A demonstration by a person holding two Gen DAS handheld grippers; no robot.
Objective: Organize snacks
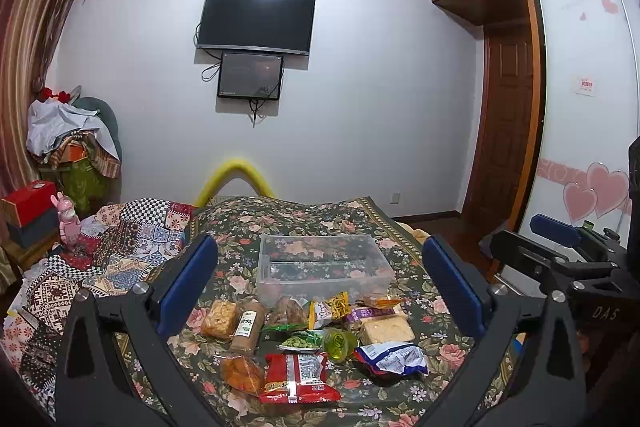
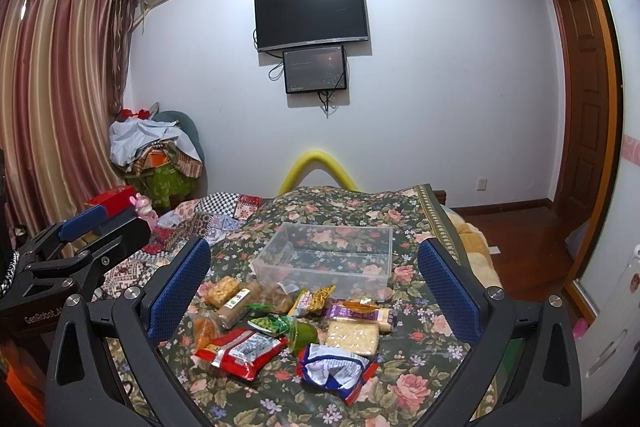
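A clear plastic bin [image 1: 384,277] [image 2: 380,277] stands empty on the floral bedspread. In front of it lies a pile of snacks: a red packet [image 1: 300,377] [image 2: 240,347], a blue-white packet [image 1: 394,357] [image 2: 336,369], a green jelly cup [image 1: 339,343] [image 2: 304,335], a green pea bag [image 1: 302,341] [image 2: 270,323], a pale cracker pack [image 1: 386,331] [image 2: 352,337]. My left gripper [image 1: 320,283] is open above the pile, empty. My right gripper [image 2: 314,287] is open above the pile, empty. Each shows at the other view's edge.
Floral bedspread [image 1: 352,399] covers the bed; a patchwork quilt [image 1: 120,247] lies at left. A yellow foam arch [image 1: 234,175] stands at the far bed edge. Clothes heap [image 1: 72,139] and red box [image 1: 30,203] at left; wooden door [image 1: 504,131] right.
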